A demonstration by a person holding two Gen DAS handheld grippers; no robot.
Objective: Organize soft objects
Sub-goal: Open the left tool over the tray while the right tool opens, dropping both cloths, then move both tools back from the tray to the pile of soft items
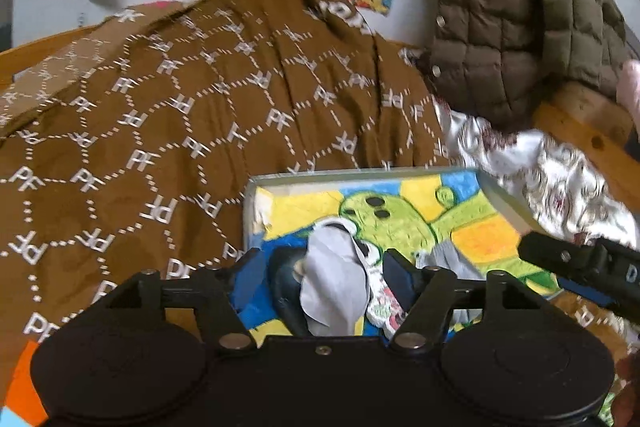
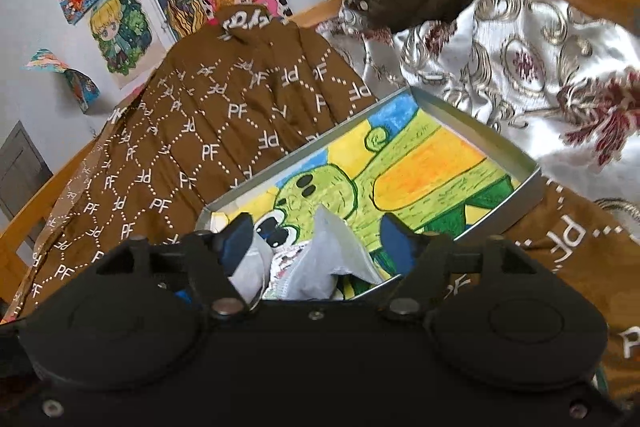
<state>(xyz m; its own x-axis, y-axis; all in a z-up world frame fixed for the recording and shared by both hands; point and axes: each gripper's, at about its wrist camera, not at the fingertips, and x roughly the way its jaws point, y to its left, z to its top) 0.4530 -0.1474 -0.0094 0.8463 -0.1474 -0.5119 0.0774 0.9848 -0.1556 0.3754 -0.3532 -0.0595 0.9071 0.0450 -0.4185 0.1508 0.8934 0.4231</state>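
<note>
Two tools hang over one shallow metal tray point(image 2: 476, 123), and that crowding is the main hazard. The left tool point(image 1: 332, 267) has its fingers spread wide around a bundle of grey and patterned socks point(image 1: 336, 283) lying at the tray's near end; it is released, not gripping. The right tool point(image 2: 316, 239) is likewise spread apart above the same socks point(image 2: 320, 259), holding nothing. If both clench at once, they could tug the bundle apart or knock fingers together. A one-sided pinch might catch only a loose grey flap and let the rest slide out. The tray rests on a brown patterned cover point(image 1: 168, 115), so a downward push could tip or shift it.
</note>
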